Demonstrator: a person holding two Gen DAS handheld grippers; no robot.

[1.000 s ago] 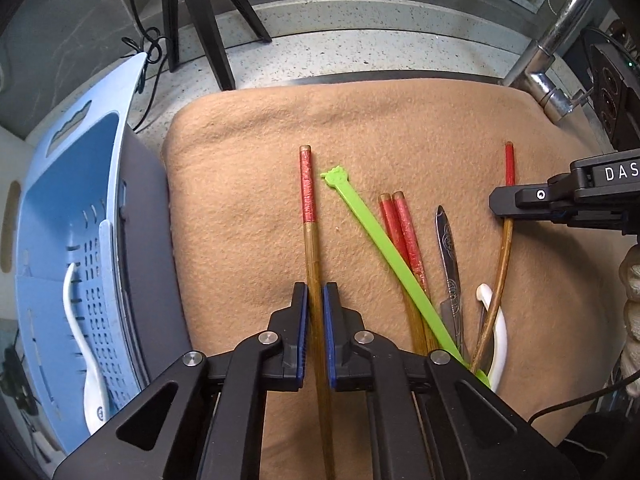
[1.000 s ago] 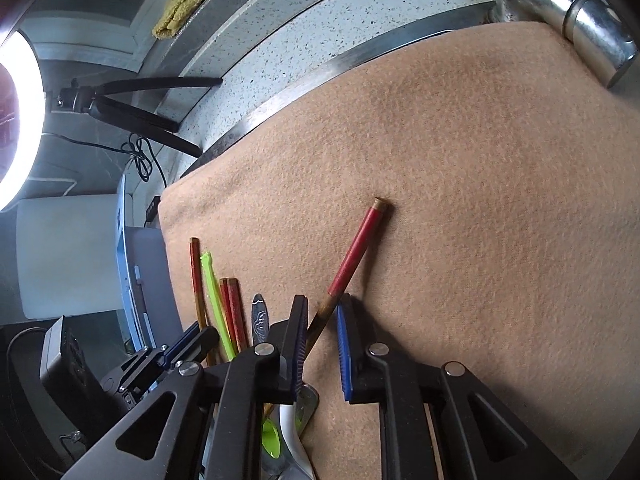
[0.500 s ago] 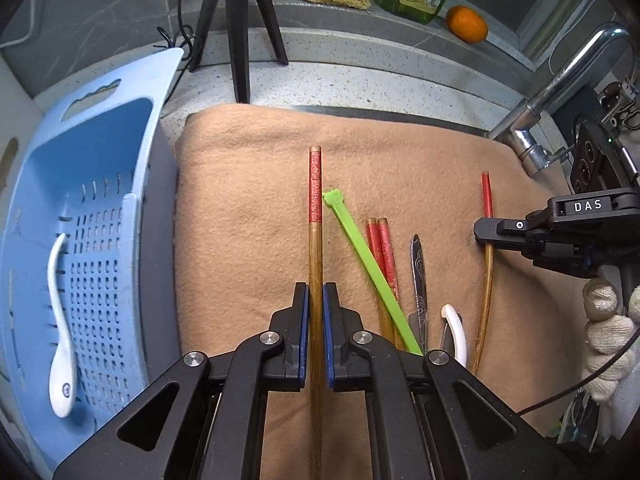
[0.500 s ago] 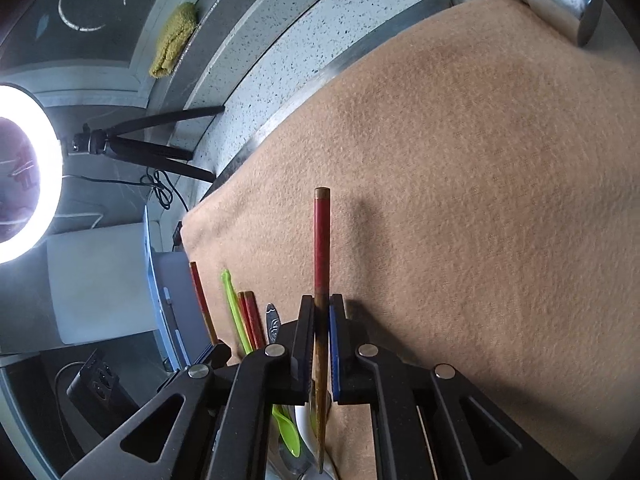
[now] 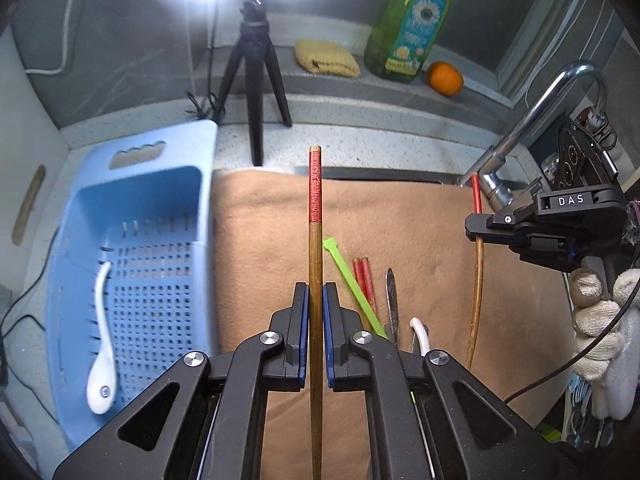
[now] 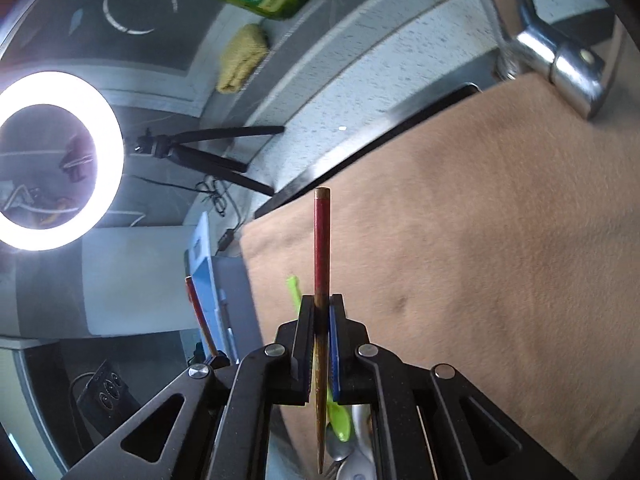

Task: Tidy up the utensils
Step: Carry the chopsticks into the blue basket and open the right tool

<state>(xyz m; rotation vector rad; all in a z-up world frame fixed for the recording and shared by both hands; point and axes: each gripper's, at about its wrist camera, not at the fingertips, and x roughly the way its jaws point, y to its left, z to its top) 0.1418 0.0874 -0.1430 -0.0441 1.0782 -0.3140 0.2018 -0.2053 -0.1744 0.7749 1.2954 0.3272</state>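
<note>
Gripping one red-tipped chopstick apiece: left gripper (image 5: pixel 315 304) clenched on the left chopstick (image 5: pixel 315 216), right gripper (image 6: pixel 321 312) clenched on the right chopstick (image 6: pixel 321 240), both sticks clear of the tan cloth (image 5: pixel 420 220). Blue basket (image 5: pixel 132 240) lying left of the left jaws, a white spoon (image 5: pixel 102 344) already inside. Green tool (image 5: pixel 352 280), two more chopsticks (image 5: pixel 366 280) and a knife (image 5: pixel 391 292) lying between the grippers. Likely trouble: thin sticks pivoting between narrow pads, slipping out, or long tails snagging the basket rim.
</note>
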